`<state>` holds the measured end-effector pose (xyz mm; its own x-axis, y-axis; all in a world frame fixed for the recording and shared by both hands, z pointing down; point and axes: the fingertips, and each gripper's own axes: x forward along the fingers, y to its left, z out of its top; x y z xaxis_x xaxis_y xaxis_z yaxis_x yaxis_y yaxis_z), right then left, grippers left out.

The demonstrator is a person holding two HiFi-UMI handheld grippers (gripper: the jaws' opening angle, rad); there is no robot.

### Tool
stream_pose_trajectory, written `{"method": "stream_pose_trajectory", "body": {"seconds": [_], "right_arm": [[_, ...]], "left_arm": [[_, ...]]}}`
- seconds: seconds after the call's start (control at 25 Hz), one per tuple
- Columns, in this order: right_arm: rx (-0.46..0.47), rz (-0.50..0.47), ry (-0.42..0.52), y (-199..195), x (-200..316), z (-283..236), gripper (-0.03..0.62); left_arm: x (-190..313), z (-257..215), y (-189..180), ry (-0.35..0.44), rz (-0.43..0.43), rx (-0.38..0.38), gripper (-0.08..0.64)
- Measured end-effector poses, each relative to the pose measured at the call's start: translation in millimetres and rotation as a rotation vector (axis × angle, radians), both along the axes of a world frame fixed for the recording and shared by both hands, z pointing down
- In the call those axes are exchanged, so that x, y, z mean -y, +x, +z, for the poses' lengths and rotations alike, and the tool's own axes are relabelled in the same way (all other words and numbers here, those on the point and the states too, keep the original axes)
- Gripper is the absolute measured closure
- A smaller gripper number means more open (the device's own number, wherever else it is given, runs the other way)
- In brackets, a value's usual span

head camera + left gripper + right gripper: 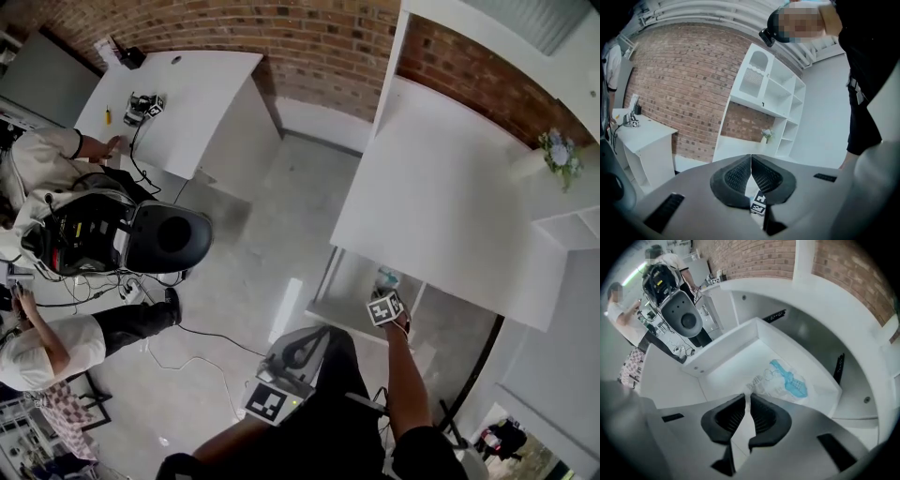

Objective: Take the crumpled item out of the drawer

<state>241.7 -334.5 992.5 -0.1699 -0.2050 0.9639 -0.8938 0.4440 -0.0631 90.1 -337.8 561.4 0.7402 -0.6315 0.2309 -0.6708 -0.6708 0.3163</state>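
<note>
Drawer (717, 345) pulled open under white tabletop (441, 187). Crumpled wrapper (785, 380), clear with blue print, lies on drawer floor near right wall. Right tongs (748, 397) reach down into drawer, almost closed, pinching wrapper's near edge. Left tongs (751, 157) held up away from drawer, closed tight, nothing in them, facing white shelves (780, 101).
</note>
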Motion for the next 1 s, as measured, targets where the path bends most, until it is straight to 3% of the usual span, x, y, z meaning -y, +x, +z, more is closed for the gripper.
{"method": "stream_pose_trajectory", "body": {"seconds": [0.2,0.36,0.56,0.76,1.0], "right_arm": [[-0.017,0.029,0.096,-22.9,-29.3,-76.5,0.543],[-0.031,0.081,0.238,-47.1,-57.8,-148.4,0.543],[0.073,0.213,0.450,-90.5,-109.2,-258.2,0.543],[0.216,0.402,0.673,-116.4,-169.3,-359.5,0.543],[0.252,0.533,0.858,-106.8,-243.7,-443.8,0.541]], "left_arm": [[-45.9,-31.2,-47.7,0.062,0.018,-0.038,0.534],[-89.8,-45.8,-91.2,0.106,0.058,-0.049,0.534],[-139.3,-65.0,-129.0,0.145,0.109,-0.093,0.534],[-175.0,-69.2,-140.1,0.141,0.176,-0.094,0.534],[-205.4,-73.9,-129.7,0.139,0.181,-0.057,0.534]]}}
